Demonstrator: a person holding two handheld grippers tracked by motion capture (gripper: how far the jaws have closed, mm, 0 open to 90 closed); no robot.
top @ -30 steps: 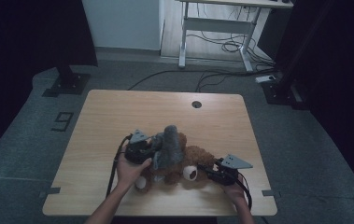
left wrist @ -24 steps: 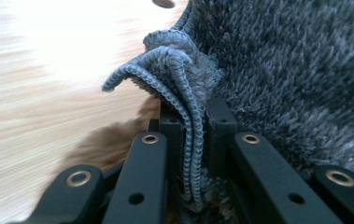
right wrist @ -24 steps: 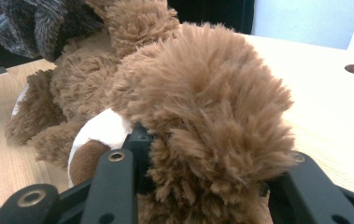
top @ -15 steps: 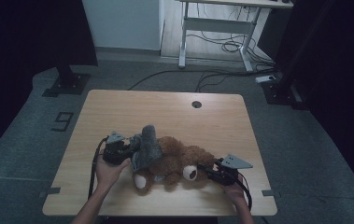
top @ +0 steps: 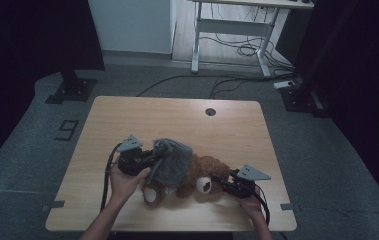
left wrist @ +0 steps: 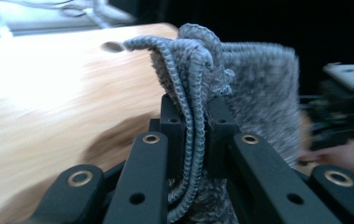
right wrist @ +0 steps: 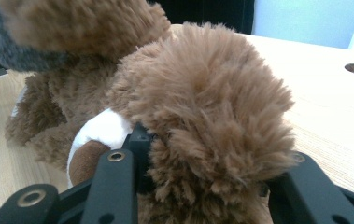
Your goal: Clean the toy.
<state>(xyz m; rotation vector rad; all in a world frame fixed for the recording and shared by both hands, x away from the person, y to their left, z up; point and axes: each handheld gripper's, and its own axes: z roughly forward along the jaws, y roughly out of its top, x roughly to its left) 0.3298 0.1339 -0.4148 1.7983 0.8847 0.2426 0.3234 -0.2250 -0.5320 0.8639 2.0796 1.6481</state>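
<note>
We see our left gripper clamped on folds of the grey knit, which drapes over the bear, while our right gripper grips its furry limb.
</note>
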